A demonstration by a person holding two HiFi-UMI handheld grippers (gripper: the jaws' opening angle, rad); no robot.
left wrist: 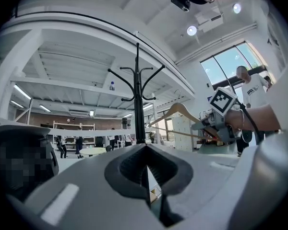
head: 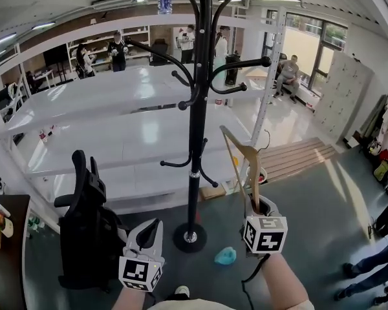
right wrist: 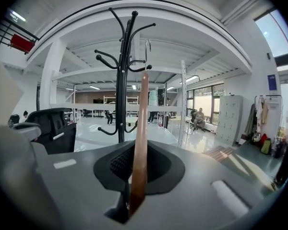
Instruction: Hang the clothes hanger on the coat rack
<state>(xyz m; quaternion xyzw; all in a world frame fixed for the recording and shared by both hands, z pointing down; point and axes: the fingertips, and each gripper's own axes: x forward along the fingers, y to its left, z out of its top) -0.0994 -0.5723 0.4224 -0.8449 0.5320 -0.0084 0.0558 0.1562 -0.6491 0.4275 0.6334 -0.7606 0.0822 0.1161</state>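
Note:
A black coat rack [head: 197, 102] with curved hooks stands upright on a round base in the middle of the head view; it also shows as the coat rack [right wrist: 121, 80] and coat rack [left wrist: 138, 95]. My right gripper [head: 257, 206] is shut on a wooden clothes hanger [head: 242, 163], held upright just right of the pole, its metal hook pointing up. In the right gripper view the hanger [right wrist: 140, 143] runs straight up between the jaws. My left gripper [head: 149, 234] is low and left of the rack's base, shut with nothing in it.
A black office chair [head: 84, 228] stands at the left beside a dark desk [head: 6, 250]. A blue object [head: 225, 256] lies on the floor near the rack's base. White shelving [head: 116, 128] stands behind, and people at the far back and right edge.

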